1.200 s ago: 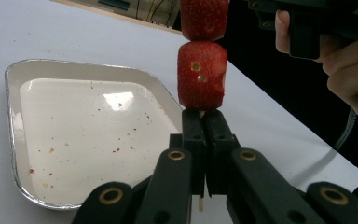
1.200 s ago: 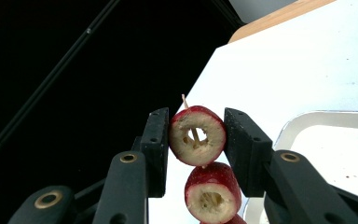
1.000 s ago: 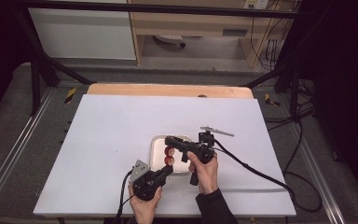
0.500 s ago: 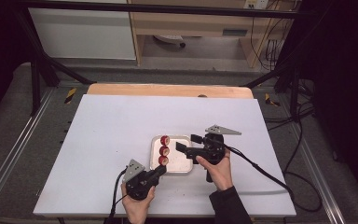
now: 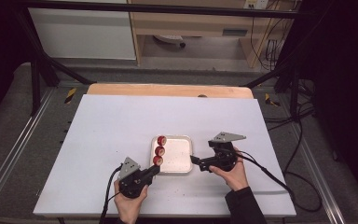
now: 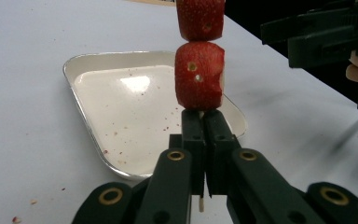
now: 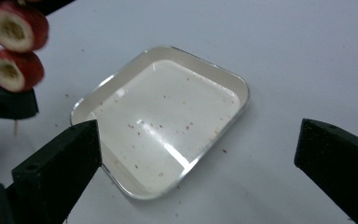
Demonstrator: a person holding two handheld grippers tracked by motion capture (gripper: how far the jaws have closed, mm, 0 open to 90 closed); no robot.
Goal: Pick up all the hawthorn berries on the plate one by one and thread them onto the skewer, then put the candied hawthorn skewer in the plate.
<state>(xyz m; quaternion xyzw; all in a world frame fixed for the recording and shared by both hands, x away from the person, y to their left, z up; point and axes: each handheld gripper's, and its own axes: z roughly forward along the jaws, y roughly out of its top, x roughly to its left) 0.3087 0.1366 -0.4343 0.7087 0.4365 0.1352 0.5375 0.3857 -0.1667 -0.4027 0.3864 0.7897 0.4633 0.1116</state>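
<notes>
A thin wooden skewer (image 6: 200, 204) carries three red strawberry pieces (image 5: 159, 150) in a row, held over the left edge of the white metal tray (image 5: 181, 158). My left gripper (image 5: 154, 169) is shut on the skewer just below the lowest piece (image 6: 199, 74), its jaws pressed together (image 6: 204, 116). My right gripper (image 5: 196, 164) sits at the tray's right rim, pointing left. Its jaws have just been opening and now stand wide (image 7: 199, 135) with nothing between them, the tray (image 7: 235, 79) below. The fruit (image 7: 14, 70) shows at that view's upper left.
The tray's floor is bare apart from red crumbs. It lies on a white tabletop (image 5: 121, 121), with a wooden strip (image 5: 168, 89) at the far edge. Cables trail from both grippers toward the near edge. Metal rails flank the table.
The right gripper has pulled back to the right, off the fruit, and opened its jaws. The skewer with its three pieces now stands uncovered. The left gripper has shifted slightly left.
</notes>
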